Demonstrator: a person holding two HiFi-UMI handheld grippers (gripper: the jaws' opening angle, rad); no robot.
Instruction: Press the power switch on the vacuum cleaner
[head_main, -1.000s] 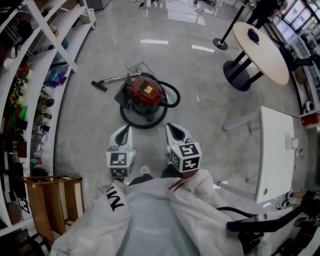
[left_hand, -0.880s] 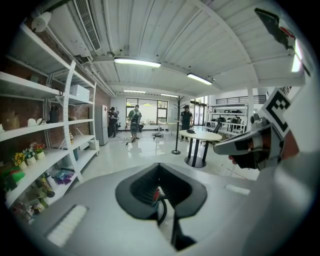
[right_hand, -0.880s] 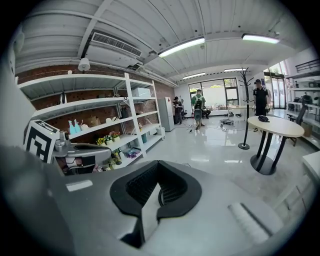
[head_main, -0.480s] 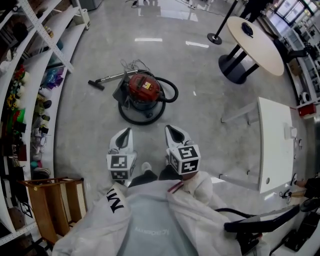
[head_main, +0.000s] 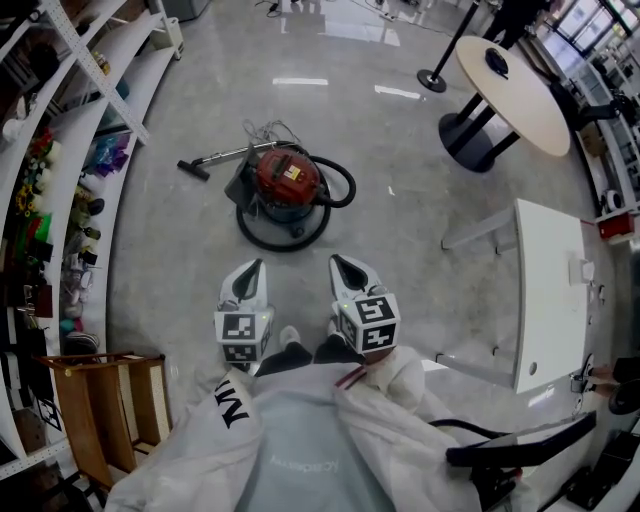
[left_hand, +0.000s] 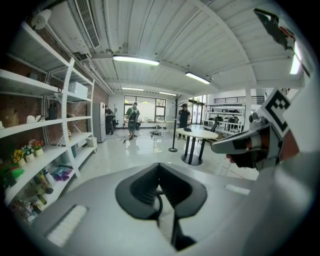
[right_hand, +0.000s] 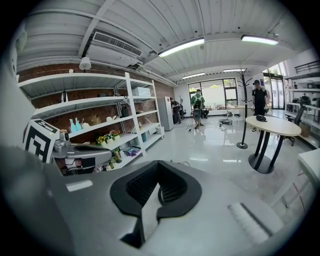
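A red drum vacuum cleaner (head_main: 289, 183) stands on the grey floor. A black hose loops round it, and its wand (head_main: 216, 159) lies out to the left. Both grippers are held side by side in front of the person's body, short of the vacuum and apart from it. My left gripper (head_main: 255, 263) is shut with nothing in it, and so is my right gripper (head_main: 339, 261). In the left gripper view the left gripper (left_hand: 159, 167) has its dark jaws meeting. The right gripper view shows the right gripper (right_hand: 159, 165) the same way. Neither gripper view shows the vacuum.
White shelving (head_main: 72, 140) with small items lines the left side. A wooden frame (head_main: 105, 400) stands at the lower left. A round table (head_main: 515, 85) and a post base (head_main: 432, 81) are at the upper right, a white table (head_main: 548, 290) at the right. People stand far off.
The head view has shifted slightly, so the vacuum sits a little higher in the frame. Both grippers stay shut and side by side in nearly the same place.
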